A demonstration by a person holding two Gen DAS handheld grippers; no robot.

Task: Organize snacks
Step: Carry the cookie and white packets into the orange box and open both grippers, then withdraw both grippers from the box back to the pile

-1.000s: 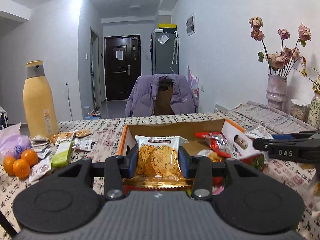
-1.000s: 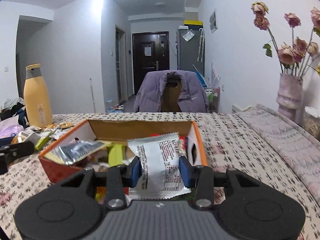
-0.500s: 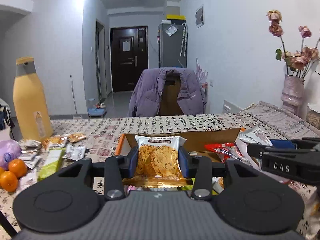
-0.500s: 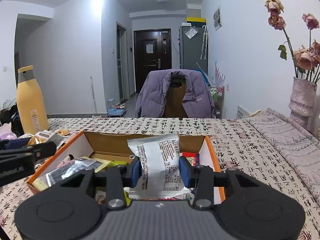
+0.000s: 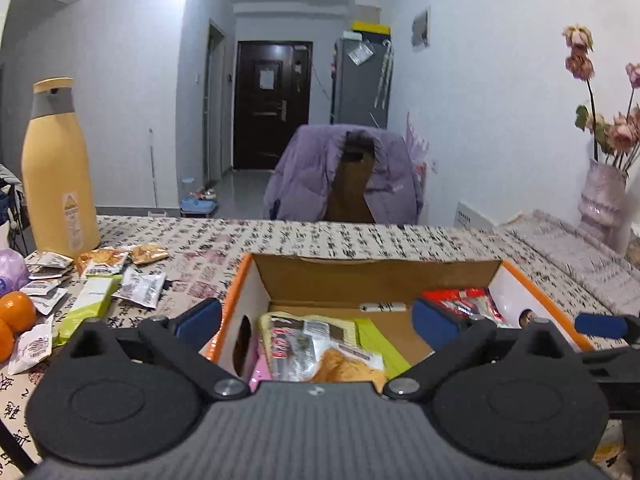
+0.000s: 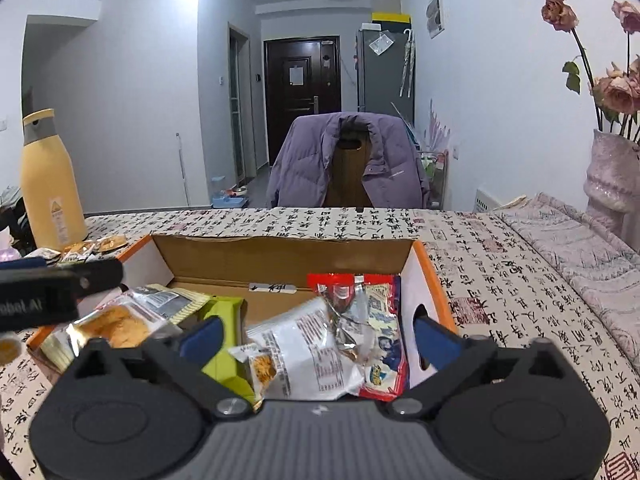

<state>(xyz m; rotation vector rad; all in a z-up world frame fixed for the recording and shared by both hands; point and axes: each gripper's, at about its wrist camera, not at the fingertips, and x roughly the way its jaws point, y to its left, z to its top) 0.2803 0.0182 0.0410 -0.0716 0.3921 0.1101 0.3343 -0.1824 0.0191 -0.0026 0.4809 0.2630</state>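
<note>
Yellow plastic marks the far left: a tall bottle (image 5: 60,168) stands upright on the patterned tablecloth (image 5: 320,236). Just beside its base lie loose snack packets (image 5: 100,276), among them a green bar (image 5: 90,300). Oranges (image 5: 14,312) sit at the near left edge.

Right of the packets stands the box (image 5: 376,276), cardboard with orange rims, its top open. The left gripper (image 5: 316,316) is over the box's near left part. Its jaws are opening; the blue pads stand wide apart and press on nothing. Below and between them a cracker packet (image 5: 340,360) lies loose in the box on other wrappers, released.

In the right wrist view the same cracker packet (image 6: 116,324) lies at the box's left end, with the left gripper's finger (image 6: 60,284) above it. The right gripper (image 6: 316,336) is over the box's near right part. Its jaws are also opening, pads clear of everything. A white packet (image 6: 316,356) lies loose between and below them, resting on a red wrapper (image 6: 376,320) against the box's right wall (image 6: 420,292).

Beyond the table's far edge stands a chair with a purple jacket (image 6: 348,160) draped over it. At the far right a vase (image 6: 612,184) holds dried roses.
</note>
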